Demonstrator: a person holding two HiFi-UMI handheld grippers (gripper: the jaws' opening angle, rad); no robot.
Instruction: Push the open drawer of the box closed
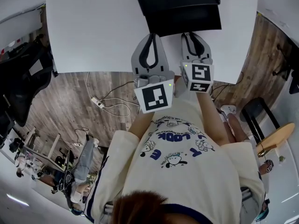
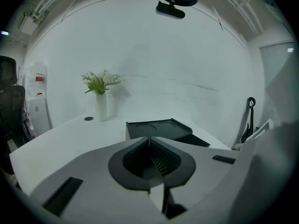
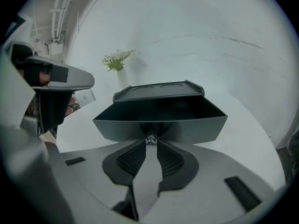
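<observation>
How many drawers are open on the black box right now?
1. The open drawer juts from the front of the black box, toward the right gripper, which grips its knob. No other drawer shows; the box's far sides are hidden.

Vase (image 2: 101,107) behind box (image 2: 156,129) on table (image 2: 60,139)

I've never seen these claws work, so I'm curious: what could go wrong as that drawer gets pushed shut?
The right claw pinches only the small knob of the drawer, so it might slip off. Nothing visibly braces the box on the white table; the left claw is shut, empty, so a push might slide the whole box.
</observation>
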